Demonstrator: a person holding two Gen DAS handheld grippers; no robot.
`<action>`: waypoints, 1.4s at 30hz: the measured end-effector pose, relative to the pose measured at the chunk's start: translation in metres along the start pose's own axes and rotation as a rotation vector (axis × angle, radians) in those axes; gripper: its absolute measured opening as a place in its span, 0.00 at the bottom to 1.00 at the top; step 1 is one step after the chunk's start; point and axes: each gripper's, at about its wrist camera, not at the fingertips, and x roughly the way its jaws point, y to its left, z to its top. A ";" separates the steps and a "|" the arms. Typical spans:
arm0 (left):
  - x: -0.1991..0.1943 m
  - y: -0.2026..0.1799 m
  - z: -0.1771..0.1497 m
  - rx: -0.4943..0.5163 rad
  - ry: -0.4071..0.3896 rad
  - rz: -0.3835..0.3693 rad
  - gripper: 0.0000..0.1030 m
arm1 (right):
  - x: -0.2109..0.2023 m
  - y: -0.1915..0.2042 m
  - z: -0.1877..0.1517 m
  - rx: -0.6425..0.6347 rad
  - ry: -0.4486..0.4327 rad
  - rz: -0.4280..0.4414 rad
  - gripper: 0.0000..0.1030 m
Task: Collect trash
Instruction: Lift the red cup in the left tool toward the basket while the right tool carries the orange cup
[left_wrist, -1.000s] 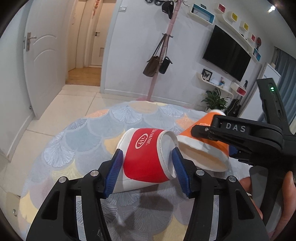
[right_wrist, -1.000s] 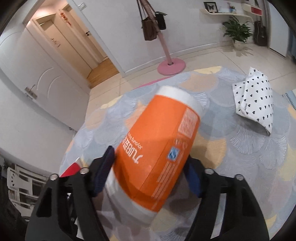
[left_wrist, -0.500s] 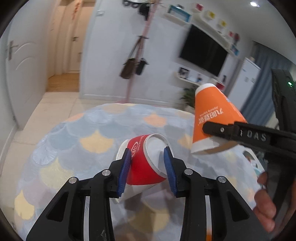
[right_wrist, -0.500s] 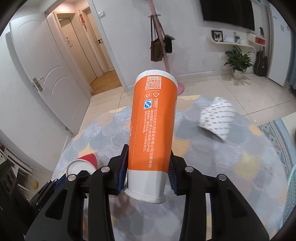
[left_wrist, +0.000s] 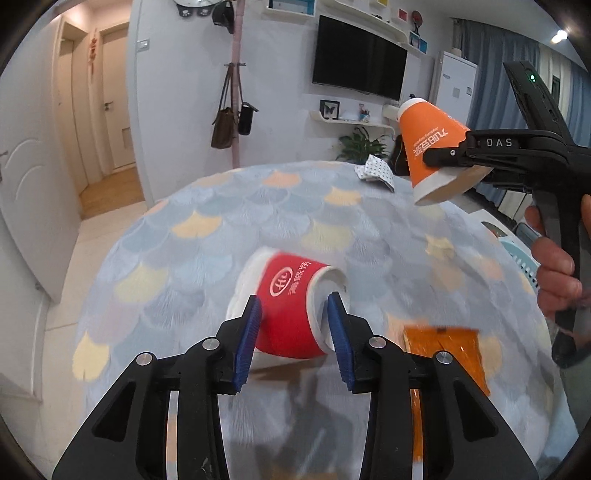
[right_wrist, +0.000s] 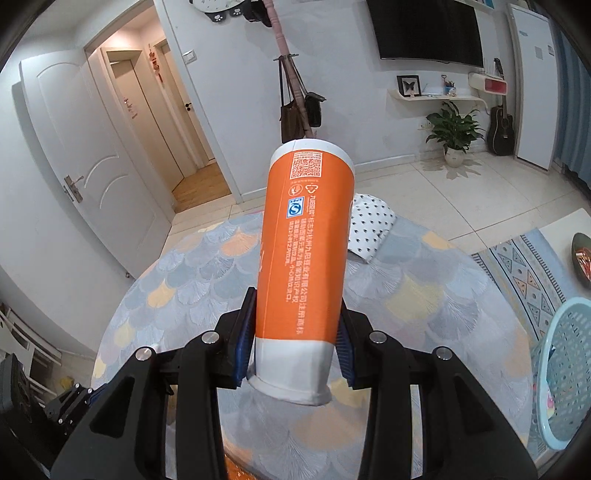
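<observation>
My left gripper (left_wrist: 293, 332) is shut on a red and white paper cup (left_wrist: 291, 306), held on its side above the round table (left_wrist: 207, 229), mouth to the right. My right gripper (right_wrist: 295, 343) is shut on a tall orange paper cup (right_wrist: 303, 258), held above the table with its mouth towards me; the cup also shows in the left wrist view (left_wrist: 430, 147). A crumpled white dotted paper (right_wrist: 369, 225) lies at the table's far side. An orange wrapper (left_wrist: 443, 350) lies on the table to the right of the red cup.
A light blue plastic basket (right_wrist: 565, 373) stands at the table's right side. The table has a scale-pattern cloth. A coat stand with bags (left_wrist: 232, 110) and a potted plant (right_wrist: 452, 136) stand by the far wall.
Both grippers have lifted with their cups and swung to the right. The dotted paper, the orange wrapper and the blue basket have come into view.
</observation>
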 end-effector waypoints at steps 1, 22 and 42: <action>-0.002 -0.001 0.000 0.003 -0.001 0.000 0.33 | -0.002 -0.002 -0.001 0.005 -0.001 0.005 0.34; 0.047 0.015 0.011 -0.395 0.236 -0.156 0.78 | -0.053 -0.054 -0.019 0.099 -0.057 -0.017 0.34; 0.054 -0.073 0.068 -0.093 0.156 0.001 0.73 | -0.096 -0.125 -0.022 0.216 -0.157 -0.074 0.35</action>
